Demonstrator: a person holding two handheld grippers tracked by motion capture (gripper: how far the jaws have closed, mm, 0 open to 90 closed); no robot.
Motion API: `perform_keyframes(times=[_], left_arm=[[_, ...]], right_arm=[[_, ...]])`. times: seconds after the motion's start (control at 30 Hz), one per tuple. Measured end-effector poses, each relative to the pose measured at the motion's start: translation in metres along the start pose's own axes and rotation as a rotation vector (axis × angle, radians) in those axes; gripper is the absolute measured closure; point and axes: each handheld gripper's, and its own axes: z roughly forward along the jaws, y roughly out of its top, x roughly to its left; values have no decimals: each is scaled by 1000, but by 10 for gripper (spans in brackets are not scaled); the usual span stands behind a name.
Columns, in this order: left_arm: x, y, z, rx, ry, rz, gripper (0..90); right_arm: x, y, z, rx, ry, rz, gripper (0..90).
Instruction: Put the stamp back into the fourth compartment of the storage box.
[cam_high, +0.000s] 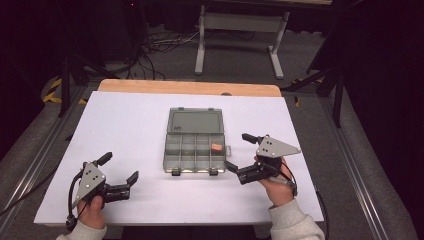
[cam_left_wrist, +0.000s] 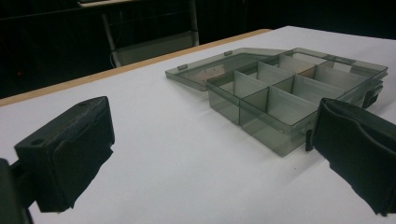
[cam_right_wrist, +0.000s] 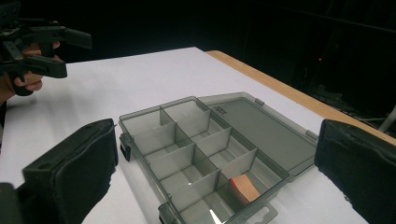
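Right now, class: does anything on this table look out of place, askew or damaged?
Nothing stands out. The grey compartment box sits square on the white table, lid flat open, with one small orange piece inside a right-hand compartment. No spills or damage show.

Light falls from overhead onto the white table (cam_high: 125, 135), which reads bright while the surrounding room stays near black. Shadows are soft and short. Small glints sit on the clear box (cam_right_wrist: 205, 154). In the 2 gripper views the close jaws look soft; all 3 pictures are grainy.
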Motion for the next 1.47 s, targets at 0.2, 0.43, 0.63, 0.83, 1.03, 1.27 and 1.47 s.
perform_keyframes(times=[0.2, 0.43, 0.63, 0.83, 1.03, 1.27, 1.47], left_arm=[[-1, 0, 0, -11, 4, -4, 4], [0, -1, -1, -25, 14, -11, 2], [0, 0, -3, -34, 19, -10, 3], [0, 0, -3, -35, 22, -12, 2], [1, 0, -2, -37, 26, -11, 2], [1, 0, -3, -43, 29, -16, 2], [1, 0, -2, -47, 27, -23, 2]], right_arm=[[4, -18, -6, -17, -31, 13, 0], [2, -40, -16, -81, -6, 76, 0], [7, -52, -24, -98, -23, 65, 0], [14, -68, -19, -44, -23, 85, 0], [17, -75, -14, -18, -42, 109, 0], [16, -76, -15, -21, -66, 111, 0], [17, -76, -13, -4, -76, 97, 0]])
